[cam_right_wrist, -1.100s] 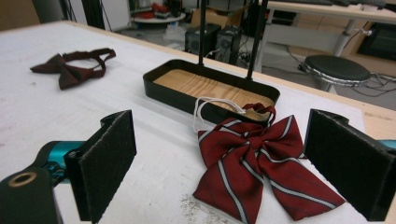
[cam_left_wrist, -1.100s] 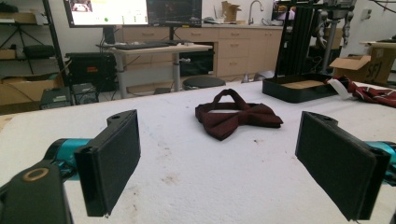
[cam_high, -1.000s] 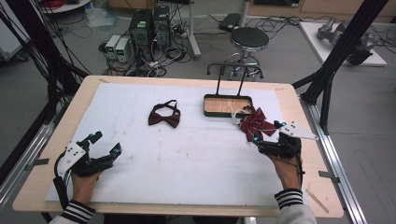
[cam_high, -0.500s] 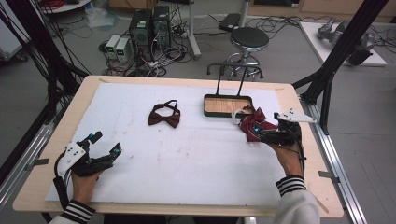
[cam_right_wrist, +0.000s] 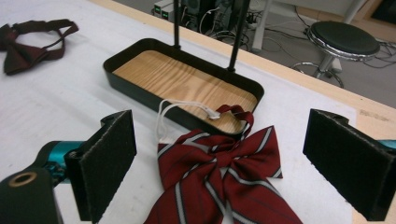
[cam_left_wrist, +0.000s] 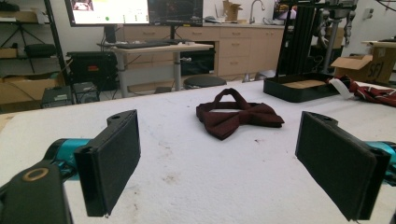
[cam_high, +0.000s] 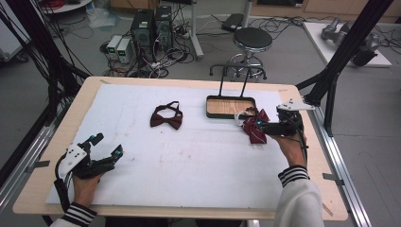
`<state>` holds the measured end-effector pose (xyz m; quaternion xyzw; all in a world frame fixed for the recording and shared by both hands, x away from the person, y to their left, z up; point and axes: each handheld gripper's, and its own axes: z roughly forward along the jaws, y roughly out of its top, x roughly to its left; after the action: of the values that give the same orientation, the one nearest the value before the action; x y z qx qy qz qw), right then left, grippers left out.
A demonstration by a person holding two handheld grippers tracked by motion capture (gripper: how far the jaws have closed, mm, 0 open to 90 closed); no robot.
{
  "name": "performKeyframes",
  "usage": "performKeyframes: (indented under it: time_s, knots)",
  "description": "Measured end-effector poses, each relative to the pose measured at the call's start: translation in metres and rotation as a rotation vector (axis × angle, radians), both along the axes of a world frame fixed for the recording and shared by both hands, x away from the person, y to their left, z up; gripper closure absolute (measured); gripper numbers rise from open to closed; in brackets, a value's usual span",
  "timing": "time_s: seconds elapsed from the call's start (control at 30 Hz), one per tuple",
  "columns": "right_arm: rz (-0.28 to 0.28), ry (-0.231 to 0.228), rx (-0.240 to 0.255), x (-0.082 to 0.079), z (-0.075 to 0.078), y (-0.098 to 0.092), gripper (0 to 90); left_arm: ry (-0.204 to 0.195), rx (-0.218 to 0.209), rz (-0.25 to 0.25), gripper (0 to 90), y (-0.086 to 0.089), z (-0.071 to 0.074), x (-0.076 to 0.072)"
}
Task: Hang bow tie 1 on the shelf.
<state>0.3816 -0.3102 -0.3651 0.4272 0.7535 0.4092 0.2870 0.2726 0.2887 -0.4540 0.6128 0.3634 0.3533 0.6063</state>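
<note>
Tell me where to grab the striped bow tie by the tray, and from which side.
Grip the centre knot of the striped bow tie, where the loops bunch up thickest. Come down from above with the right hand-held gripper, whose open jaws already stand on either side of the bow. The white strap hangs over the tray rim, so lift before moving sideways, probably.

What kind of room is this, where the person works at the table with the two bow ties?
Most likely a robotics or research lab. Desktop computer towers with tangled cables sit on the floor behind the table, black frame struts stand around it, and monitors sit on a desk behind.
</note>
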Motion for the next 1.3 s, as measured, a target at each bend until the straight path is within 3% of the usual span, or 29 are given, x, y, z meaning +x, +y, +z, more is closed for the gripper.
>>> performKeyframes:
  time_s: [0.13, 0.3, 0.57, 0.7, 0.73, 0.77, 0.87, 0.97, 1.3]
  knots:
    - [0.001, 0.035, -0.026, 0.012, -0.01, 0.002, 8.6, 0.001, -0.003, 0.0, 14.5, 0.0, 0.0, 0.0]
    - [0.001, 0.044, -0.04, 0.022, -0.015, 0.002, 8.6, 0.002, -0.002, 0.0, 14.5, 0.0, 0.0, 0.0]
    - [0.073, 0.125, -0.121, 0.044, -0.01, 0.005, 8.6, 0.002, 0.0, 0.001, 14.5, 0.0, 0.0, 0.0]
    - [0.091, 0.167, -0.144, 0.054, -0.02, 0.008, 8.6, 0.0, 0.001, -0.001, 14.4, 0.0, 0.0, 0.0]
    - [0.091, 0.167, -0.144, 0.054, -0.02, 0.008, 8.6, -0.002, 0.001, -0.001, 14.4, 0.0, 0.0, 0.0]
    - [0.108, 0.203, -0.181, 0.057, -0.027, 0.009, 8.6, -0.003, 0.001, -0.001, 14.5, 0.0, 0.0, 0.0]
    - [0.114, 0.219, -0.202, 0.059, -0.031, 0.011, 8.7, -0.005, 0.001, -0.001, 14.5, 0.0, 0.0, -0.001]
    - [0.114, 0.226, -0.207, 0.061, -0.032, 0.011, 14.9, -0.007, 0.001, 0.0, 14.4, 0.0, 0.0, -0.001]
    - [0.098, 0.277, -0.226, 0.066, -0.04, 0.006, 15.8, -0.008, 0.003, 0.002, 14.5, 0.0, 0.0, -0.001]
